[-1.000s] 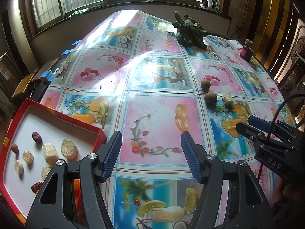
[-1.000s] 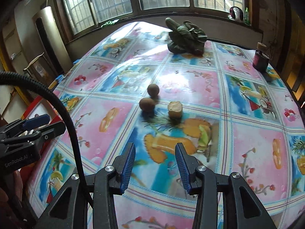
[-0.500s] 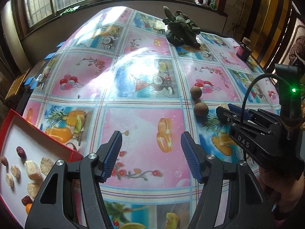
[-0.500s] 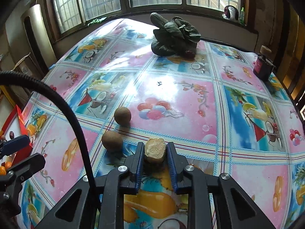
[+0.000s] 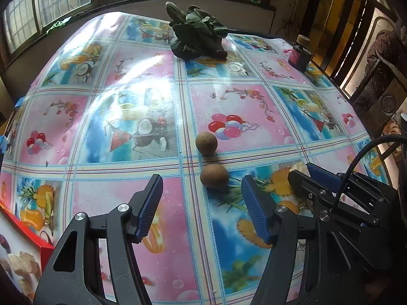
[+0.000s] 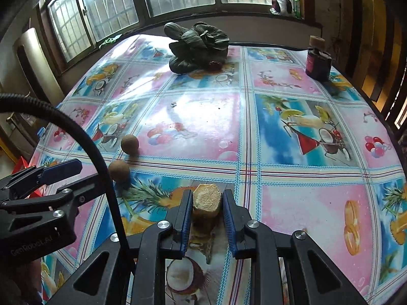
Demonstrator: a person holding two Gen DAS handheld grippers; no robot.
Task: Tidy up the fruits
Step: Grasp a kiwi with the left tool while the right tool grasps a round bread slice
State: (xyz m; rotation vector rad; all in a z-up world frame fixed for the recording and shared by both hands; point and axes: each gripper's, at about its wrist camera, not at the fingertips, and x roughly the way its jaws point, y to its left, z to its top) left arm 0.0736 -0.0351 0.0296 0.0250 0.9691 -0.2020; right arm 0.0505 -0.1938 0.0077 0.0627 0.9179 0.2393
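In the right wrist view my right gripper (image 6: pixel 207 195) is shut on a beige faceted fruit chunk (image 6: pixel 206 200), which rests on the fruit-print tablecloth (image 6: pixel 292 203). Two round brown fruits (image 6: pixel 130 144) (image 6: pixel 119 170) lie to its left. In the left wrist view my left gripper (image 5: pixel 201 180) stands open with nothing between its pads. The nearer brown fruit (image 5: pixel 214 176) lies just beyond its tips, the other (image 5: pixel 206 143) farther back. The right gripper (image 5: pixel 302 175) with the chunk (image 5: pixel 299 167) shows at the right. A red tray (image 5: pixel 44 245) holding several pieces sits at the lower left.
A dark green leafy bundle (image 5: pixel 197 36) lies at the table's far side. A dark jar with a cork lid (image 5: pixel 300 56) stands at the far right corner. A wooden chair (image 5: pixel 381 96) is beyond the right edge. A black cable (image 6: pixel 76 132) arcs over the left gripper.
My right gripper went forward to the beige chunk and shut on it. My left gripper swung right, away from the red tray toward the two brown fruits, still open.
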